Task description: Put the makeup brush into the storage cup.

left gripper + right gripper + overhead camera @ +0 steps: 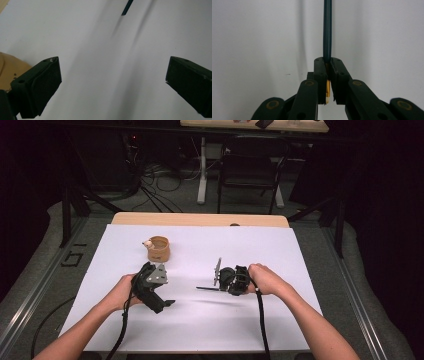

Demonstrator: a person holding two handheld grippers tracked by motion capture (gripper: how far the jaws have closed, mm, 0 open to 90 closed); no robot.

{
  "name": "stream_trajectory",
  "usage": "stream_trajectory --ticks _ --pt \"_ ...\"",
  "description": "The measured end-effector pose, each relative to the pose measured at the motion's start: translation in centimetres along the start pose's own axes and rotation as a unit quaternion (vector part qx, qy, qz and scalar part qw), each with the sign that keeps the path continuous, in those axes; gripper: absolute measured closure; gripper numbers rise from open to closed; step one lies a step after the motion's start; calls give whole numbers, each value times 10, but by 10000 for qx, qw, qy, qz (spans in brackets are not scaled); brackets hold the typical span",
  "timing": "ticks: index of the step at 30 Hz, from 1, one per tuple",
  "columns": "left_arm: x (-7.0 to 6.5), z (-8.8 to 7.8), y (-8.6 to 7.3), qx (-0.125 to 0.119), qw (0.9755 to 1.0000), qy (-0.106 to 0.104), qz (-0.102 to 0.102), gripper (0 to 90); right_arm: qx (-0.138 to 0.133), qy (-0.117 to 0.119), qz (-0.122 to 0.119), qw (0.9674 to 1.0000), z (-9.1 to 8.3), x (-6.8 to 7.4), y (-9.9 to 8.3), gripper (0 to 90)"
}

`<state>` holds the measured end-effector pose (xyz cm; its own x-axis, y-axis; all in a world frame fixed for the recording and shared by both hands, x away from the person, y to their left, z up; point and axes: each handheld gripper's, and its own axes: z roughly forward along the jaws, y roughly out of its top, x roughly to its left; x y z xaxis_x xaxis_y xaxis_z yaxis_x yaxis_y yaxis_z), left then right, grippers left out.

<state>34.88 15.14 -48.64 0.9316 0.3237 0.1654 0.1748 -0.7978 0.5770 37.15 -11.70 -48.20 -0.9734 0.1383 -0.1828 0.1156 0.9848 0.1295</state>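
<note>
The right hand-held gripper [214,285] is clamped on a thin dark-green rod, perhaps a pencil or brush [327,30], whose shaft juts level toward the left hand-held gripper [169,303]; a yellow part of it sits between the closed jaws. The left one has its jaws spread wide with nothing between them, and the rod's tip [127,8] shows ahead of it. If the aim is a handover or dropping the rod into the tan cup [159,248] standing upright beyond the left hand, the grip should stay firm and the rod level, with the left jaws brought squarely around the shaft before the right lets go. The worktop [280,250] is covered in plain white sheet, its wooden edge showing at the far side. Beyond it are grey floor, a dark chair [248,165], cables and a white table leg.
</note>
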Motion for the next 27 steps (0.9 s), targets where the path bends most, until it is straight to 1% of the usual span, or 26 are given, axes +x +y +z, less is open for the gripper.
stream_trajectory --ticks 1,2,5,6,8,9,10,11,12,13,14,15,16,18,19,20,21,22,23,24,25,26,27 --pt "0 0 0 0 10000 0 0 2 -6 0 -33 10000 0 1 1 843" --pt "0 2 2 36 10000 -16 26 2 -6 0 -33 10000 0 1 1 843" --pt "1 6 9 114 9999 -70 103 0 -46 -54 -133 9999 -2 3 4 843" --pt "1 9 14 176 9996 -124 182 0 -63 -58 -150 9999 -2 4 6 842" --pt "0 10 16 190 9995 -112 222 0 -65 -67 -157 9998 -2 4 6 843" --pt "0 12 19 240 9992 -166 259 0 -72 -54 -175 9998 -2 4 7 843" --pt "0 13 21 284 9990 -177 306 0 -38 -75 -209 9997 -3 4 8 843" --pt "1 16 25 354 9985 -250 346 2 -36 -65 -220 9997 -2 5 9 843" --pt "1 16 25 354 9985 -250 346 2 -36 -65 -220 9997 -2 5 9 843" --pt "1 20 28 446 9978 -271 402 3 -40 -71 -252 9996 -2 6 10 843" --pt "1 20 28 446 9978 -271 402 6 -40 -71 -252 9996 -2 6 10 843" --pt "1 23 32 495 9975 -251 444 14 -39 -95 -300 9995 -2 7 12 843" --pt "1 23 32 495 9975 -251 444 26 -39 -95 -300 9995 -2 7 12 843" --pt "0 25 35 540 9969 -255 511 38 -74 -84 -300 9995 -2 8 14 843" --pt "-1 27 38 563 9964 -253 574 79 -74 -105 -386 9992 -2 9 16 843" --pt "-1 27 38 563 9964 -253 574 109 -74 -105 -386 9992 -2 9 16 843" --pt "-2 28 40 564 9962 -249 609 109 -68 -128 -409 9991 -3 9 17 843" --pt "-2 29 40 562 9963 -251 607 174 -49 -132 -443 9989 -3 10 19 843" --pt "-2 30 41 576 9960 -265 625 174 -49 -132 -443 9989 -3 10 19 843" --pt "-2 31 42 593 9957 -303 643 198 -55 -135 -449 9989 -4 10 20 843" --pt "-2 32 43 588 9957 -336 635 298 -63 -146 -491 9987 -4 10 22 843" --pt "-2 32 43 588 9957 -336 635 326 -63 -146 -491 9987 -4 10 22 843" --pt "-2 33 44 577 9955 -403 635 360 -76 -146 -515 9985 -4 10 23 843"
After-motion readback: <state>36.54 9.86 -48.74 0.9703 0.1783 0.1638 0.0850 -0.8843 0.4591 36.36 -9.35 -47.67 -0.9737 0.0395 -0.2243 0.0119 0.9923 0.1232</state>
